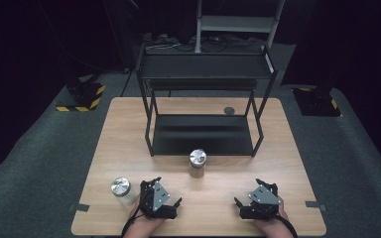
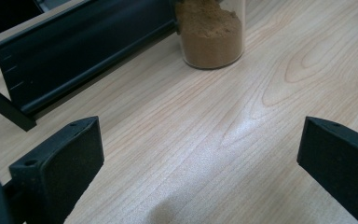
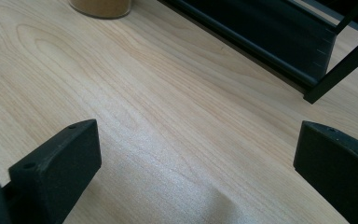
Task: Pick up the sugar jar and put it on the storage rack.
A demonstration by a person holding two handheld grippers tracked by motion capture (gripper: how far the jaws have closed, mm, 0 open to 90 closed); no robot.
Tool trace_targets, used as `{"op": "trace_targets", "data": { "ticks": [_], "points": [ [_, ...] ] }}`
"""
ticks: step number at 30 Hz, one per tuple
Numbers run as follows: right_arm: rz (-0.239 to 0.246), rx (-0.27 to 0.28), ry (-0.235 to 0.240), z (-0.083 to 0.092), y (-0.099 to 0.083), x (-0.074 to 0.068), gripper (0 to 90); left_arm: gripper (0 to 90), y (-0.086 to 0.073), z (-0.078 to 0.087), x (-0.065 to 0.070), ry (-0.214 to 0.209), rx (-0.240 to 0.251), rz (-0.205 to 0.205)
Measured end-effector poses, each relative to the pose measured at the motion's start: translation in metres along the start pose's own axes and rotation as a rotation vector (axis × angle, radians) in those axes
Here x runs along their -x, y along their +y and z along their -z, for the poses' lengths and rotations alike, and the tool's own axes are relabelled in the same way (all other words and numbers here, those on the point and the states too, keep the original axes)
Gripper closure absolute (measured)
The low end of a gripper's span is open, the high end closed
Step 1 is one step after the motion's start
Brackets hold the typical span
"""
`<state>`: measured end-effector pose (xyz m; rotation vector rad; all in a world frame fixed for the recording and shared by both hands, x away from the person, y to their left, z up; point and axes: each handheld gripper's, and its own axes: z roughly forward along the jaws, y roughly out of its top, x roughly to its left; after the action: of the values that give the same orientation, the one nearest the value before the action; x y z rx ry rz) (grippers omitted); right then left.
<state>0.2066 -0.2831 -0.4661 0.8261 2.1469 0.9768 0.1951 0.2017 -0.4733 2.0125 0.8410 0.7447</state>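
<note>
While the room around it is lying in near darkness, the pale wood-grain table [image 1: 129, 124] is standing lit on grey carpet, with yellow-and-black striped floor bases off its far corners and a light-coloured frame and cables sitting behind it. A black two-tier metal shelf rack [image 1: 203, 134] is occupying the far half of the table, its lower tray [image 2: 74, 51] lying bare and its upper tray [image 1: 206, 67] rising above it; a small dark round disc [image 1: 229, 110] is lying on the wood just behind the rack's right legs. Just in front of the rack's lower tray, near its middle, a clear jar of brown powder [image 1: 197, 163] with a shiny metal lid is standing upright, and nothing is lying between it and either gripper. A second jar [image 1: 121, 191], also metal-lidded but with pale contents, is standing well in front of the rack's left legs, just beside the left gripper [image 1: 164, 198]. That gripper is resting at the near edge with its jaws spread wide and nothing between them, the brown jar [image 2: 209, 35] showing ahead of it. The right gripper [image 1: 252, 198] is sitting in front of the rack's right end, its jaws equally wide apart and gripping nothing.
</note>
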Motion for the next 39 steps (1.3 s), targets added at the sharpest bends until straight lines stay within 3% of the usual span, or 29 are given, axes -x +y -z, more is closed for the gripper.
{"op": "trace_targets", "data": {
  "ticks": [10,18,27,32,39],
  "points": [
    [-0.012,-0.005,0.003,-0.001,0.001,0.002,0.0,0.6,0.001,0.0,0.002,0.008,-0.007,-0.006],
    [-0.014,-0.008,0.007,-0.001,0.001,0.003,0.0,0.7,-0.002,0.002,-0.001,0.005,0.001,0.024],
    [-0.011,-0.013,0.01,-0.001,0.002,0.003,0.0,0.7,-0.003,0.005,-0.002,-0.003,0.006,0.025],
    [-0.014,-0.008,0.014,-0.001,0.001,0.004,0.0,0.6,-0.002,0.012,-0.001,-0.013,0.039,0.011],
    [-0.007,-0.005,0.011,0.0,0.001,0.003,0.0,0.6,0.002,0.027,-0.001,-0.031,0.087,0.025]
  ]
}}
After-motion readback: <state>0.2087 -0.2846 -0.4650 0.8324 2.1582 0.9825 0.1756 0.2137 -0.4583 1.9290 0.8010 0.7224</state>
